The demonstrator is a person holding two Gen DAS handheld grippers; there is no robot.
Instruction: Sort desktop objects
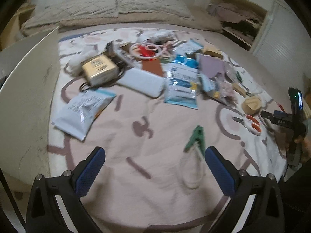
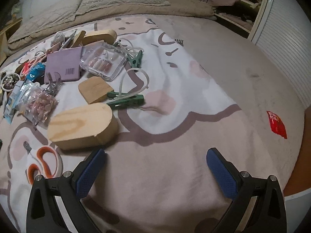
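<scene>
The left claw [image 1: 154, 167] hangs wide apart over a pink blanket [image 1: 136, 155]. A green clothespin [image 1: 196, 138] lies just beyond its right finger; far off, packets and a yellow box [image 1: 99, 69] lie jumbled.

Blanket [image 2: 175, 174] pale pink with white patches and mauve-brown line shapes, under and ahead of both sets of fingers. Left gripper [image 1: 153, 153] pads blue, textured, on black arms; same for right gripper [image 2: 155, 153]. Green clothespin [image 1: 196, 137] just ahead of the left gripper's right finger. Ahead of the left fingers: white pouch [image 1: 81, 112] with grey print and teal top edge, yellow box [image 1: 99, 69] with black text. Scissors [image 2: 43, 165] orange-and-white handles, left of the right gripper's left finger. Pale wood block [image 2: 81, 126] with light grain ahead of that finger. Further ahead: lilac box [image 2: 63, 67] with barcode, two dark green pegs [image 2: 126, 100]. Red packet [image 2: 277, 124] with yellow print, ahead-right of the right finger.
</scene>
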